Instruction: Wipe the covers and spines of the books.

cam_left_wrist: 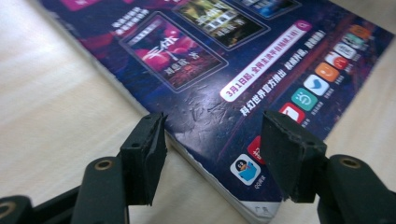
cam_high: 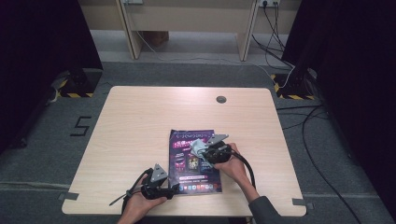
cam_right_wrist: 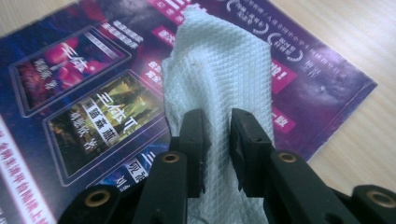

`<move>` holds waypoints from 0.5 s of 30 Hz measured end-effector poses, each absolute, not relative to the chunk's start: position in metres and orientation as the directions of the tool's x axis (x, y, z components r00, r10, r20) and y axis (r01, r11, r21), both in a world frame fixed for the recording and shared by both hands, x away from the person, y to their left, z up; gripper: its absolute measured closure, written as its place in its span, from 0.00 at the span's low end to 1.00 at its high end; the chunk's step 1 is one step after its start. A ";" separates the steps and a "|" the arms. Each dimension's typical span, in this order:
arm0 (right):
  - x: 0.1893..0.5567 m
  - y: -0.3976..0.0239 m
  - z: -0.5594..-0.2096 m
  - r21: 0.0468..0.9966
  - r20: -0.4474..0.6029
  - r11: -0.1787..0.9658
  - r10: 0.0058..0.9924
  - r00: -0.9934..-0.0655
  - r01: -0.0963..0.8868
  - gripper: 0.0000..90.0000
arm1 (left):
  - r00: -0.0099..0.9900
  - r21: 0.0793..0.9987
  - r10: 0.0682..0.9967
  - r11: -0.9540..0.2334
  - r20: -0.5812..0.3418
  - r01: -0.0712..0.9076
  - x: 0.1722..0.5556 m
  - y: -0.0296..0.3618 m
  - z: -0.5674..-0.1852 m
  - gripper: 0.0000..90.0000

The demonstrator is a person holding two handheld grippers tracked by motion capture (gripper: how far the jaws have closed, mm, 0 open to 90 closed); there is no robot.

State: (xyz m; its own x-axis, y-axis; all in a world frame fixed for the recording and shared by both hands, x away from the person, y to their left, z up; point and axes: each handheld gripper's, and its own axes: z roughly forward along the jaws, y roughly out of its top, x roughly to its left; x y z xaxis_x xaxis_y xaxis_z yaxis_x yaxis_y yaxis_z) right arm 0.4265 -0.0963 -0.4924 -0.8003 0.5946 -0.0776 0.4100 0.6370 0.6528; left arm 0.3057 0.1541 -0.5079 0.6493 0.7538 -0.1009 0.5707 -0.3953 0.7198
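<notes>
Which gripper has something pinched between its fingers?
The right gripper: its fingers are closed on the white paper towel over the magazine. The left gripper stands open at the magazine's near corner, fingers apart.

The light wooden counter (cam_high: 140,130) has a small round grommet (cam_high: 221,99) near its far edge, right of the middle. On the grey floor to its left a number 5 (cam_high: 80,126) is marked. Black cables (cam_high: 308,126) trail across the floor on the right, near a yellow-striped stand base (cam_high: 293,88).
</notes>
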 end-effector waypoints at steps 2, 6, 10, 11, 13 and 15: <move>0.423 -0.093 -0.491 0.637 -0.104 0.661 0.583 -0.806 0.396 0.84 | 0.651 0.721 0.752 -0.394 -0.103 0.570 0.305 0.154 -0.508 0.44; 0.415 -0.091 -0.490 0.617 -0.123 0.685 0.570 -0.812 0.387 0.84 | 0.662 0.715 0.744 -0.412 -0.094 0.565 0.300 0.154 -0.507 0.44; 0.403 -0.094 -0.489 0.606 -0.108 0.695 0.553 -0.826 0.386 0.84 | 0.681 0.712 0.727 -0.433 -0.088 0.553 0.294 0.155 -0.507 0.44; 0.402 -0.095 -0.488 0.605 -0.100 0.694 0.554 -0.827 0.392 0.84 | 0.684 0.713 0.725 -0.437 -0.082 0.548 0.293 0.155 -0.506 0.44; 0.402 -0.096 -0.488 0.604 -0.088 0.688 0.559 -0.825 0.402 0.85 | 0.689 0.713 0.721 -0.446 -0.071 0.541 0.293 0.154 -0.506 0.44; 0.408 -0.095 -0.489 0.609 -0.104 0.684 0.571 -0.814 0.402 0.85 | 0.690 0.713 0.720 -0.446 -0.073 0.541 0.293 0.154 -0.506 0.44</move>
State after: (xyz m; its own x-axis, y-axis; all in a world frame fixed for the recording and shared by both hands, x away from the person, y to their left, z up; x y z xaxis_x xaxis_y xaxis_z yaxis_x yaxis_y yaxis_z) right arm 0.4077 -0.0948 -0.4886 -0.8142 0.5712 -0.1038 0.4020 0.6837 0.6090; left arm 0.2933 0.1544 -0.5061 0.6900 0.7200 -0.0735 0.5413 -0.4460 0.7128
